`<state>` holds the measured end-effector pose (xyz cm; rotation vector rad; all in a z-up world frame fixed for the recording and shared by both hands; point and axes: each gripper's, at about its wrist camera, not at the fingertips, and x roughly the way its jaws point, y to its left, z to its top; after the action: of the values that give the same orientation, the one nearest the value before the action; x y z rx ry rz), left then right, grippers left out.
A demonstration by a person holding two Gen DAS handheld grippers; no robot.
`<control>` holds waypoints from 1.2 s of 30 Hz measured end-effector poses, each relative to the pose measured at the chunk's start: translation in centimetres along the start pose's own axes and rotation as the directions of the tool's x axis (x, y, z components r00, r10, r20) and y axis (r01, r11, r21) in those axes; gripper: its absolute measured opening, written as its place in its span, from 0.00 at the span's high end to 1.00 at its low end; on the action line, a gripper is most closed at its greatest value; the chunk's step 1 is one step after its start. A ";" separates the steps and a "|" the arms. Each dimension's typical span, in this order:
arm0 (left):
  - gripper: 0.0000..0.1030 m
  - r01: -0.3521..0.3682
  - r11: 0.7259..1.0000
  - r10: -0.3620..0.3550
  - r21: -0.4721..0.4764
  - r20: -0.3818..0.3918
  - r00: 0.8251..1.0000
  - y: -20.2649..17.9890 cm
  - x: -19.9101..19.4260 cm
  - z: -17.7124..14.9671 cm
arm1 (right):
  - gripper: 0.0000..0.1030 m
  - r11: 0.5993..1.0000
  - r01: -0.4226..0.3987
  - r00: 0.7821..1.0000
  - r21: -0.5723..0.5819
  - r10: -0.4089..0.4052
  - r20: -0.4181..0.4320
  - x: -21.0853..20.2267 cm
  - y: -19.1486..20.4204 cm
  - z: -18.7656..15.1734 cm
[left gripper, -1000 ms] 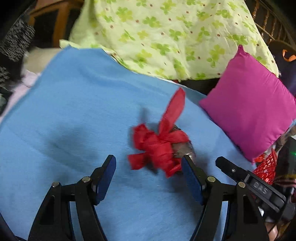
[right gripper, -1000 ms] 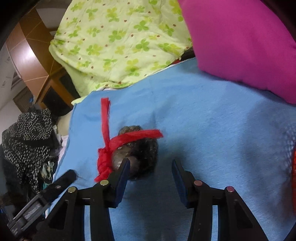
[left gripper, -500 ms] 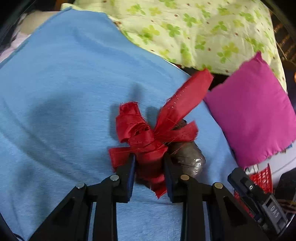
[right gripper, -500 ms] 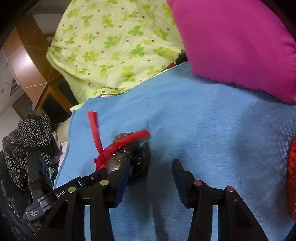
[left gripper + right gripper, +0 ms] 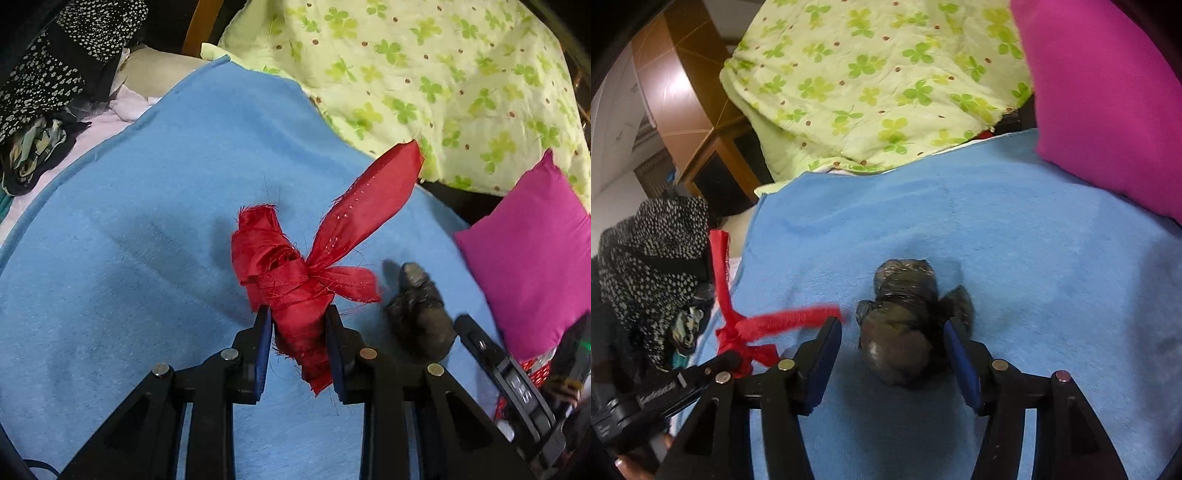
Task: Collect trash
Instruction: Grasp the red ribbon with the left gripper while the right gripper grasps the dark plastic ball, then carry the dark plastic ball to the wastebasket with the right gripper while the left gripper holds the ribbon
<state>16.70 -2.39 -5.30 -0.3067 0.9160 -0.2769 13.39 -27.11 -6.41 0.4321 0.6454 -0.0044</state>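
One frayed red rag [image 5: 295,280], knotted, and one dark crumpled plastic wad [image 5: 901,325] lie apart on the blue blanket [image 5: 147,240]. Left claw [image 5: 299,332] is clenched on the rag's lower end. Right claw [image 5: 892,350], jaws just widened, straddles the wad, released

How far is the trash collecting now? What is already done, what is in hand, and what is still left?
Done: the left gripper is shut on the red cloth scrap, apart from the dark wad. In hand: the right gripper straddles the dark plastic wad on the blue blanket; its jaws have just been opening and the pads do not press it. Left: gripping the wad and binning both; nothing looks binned.
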 end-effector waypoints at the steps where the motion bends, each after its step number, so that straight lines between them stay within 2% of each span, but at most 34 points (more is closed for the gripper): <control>1: 0.71 -0.005 1.000 0.005 0.010 -0.001 1.000 0.1 0.0 0.0 | 0.40 1.000 0.020 1.000 -0.017 -0.020 -0.009 0.7 0.2 0.0; 3: 0.71 -0.022 0.999 0.022 0.047 0.008 1.000 -0.4 -0.2 -0.3 | 0.40 0.997 0.065 0.997 -0.039 -0.066 -0.038 2.1 0.2 -0.1; 5: 0.71 -0.042 0.996 0.041 0.082 0.021 0.999 -0.8 -0.7 -0.7 | 0.42 0.997 0.069 0.994 -0.026 -0.071 -0.082 3.3 -0.2 -0.4; 6: 0.71 -0.054 0.993 0.051 0.104 0.029 0.998 -1.3 -0.8 -0.8 | 0.45 0.998 0.061 0.994 -0.015 -0.062 -0.092 3.5 -0.5 -0.4; 7: 0.71 -0.065 0.990 0.060 0.125 0.039 0.997 -1.6 -1.0 -0.9 | 0.58 0.999 0.050 0.993 -0.010 -0.050 -0.102 3.6 -0.6 -0.4; 9: 0.71 -0.090 0.981 0.081 0.171 0.059 0.995 -2.5 -1.3 -1.2 | 0.63 0.999 0.042 0.994 -0.005 -0.042 -0.100 3.1 -0.8 -0.2; 14: 0.71 -0.124 0.966 0.102 0.226 0.108 0.989 -3.6 -2.4 -1.9 | 0.64 0.999 -0.003 0.998 0.052 0.007 -0.065 0.3 -1.5 0.5; 18: 0.71 -0.155 0.954 0.119 0.258 0.151 0.981 -4.6 -3.3 -2.3 | 0.64 0.999 -0.024 1.000 0.049 0.025 -0.014 -2.7 -1.7 1.0; 25: 0.71 -0.182 0.939 0.125 0.293 0.203 0.971 -6.3 -4.6 -3.0 | 0.64 0.997 -0.058 0.998 0.049 0.056 0.026 -7.4 -2.6 0.8; 30: 0.71 -0.197 0.927 0.124 0.319 0.234 0.964 -7.9 -5.3 -3.6 | 0.64 0.997 -0.064 0.994 0.049 0.059 0.093 -11.3 -3.7 0.6; 36: 0.71 -0.209 0.911 0.116 0.355 0.266 0.957 -10.0 -5.8 -4.5 | 0.64 0.997 -0.047 0.987 0.058 0.037 0.158 -14.2 -5.7 0.9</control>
<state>8.65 -10.12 0.11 0.0967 0.6263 -0.2501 1.74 -34.42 0.30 0.4992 0.4818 -0.0184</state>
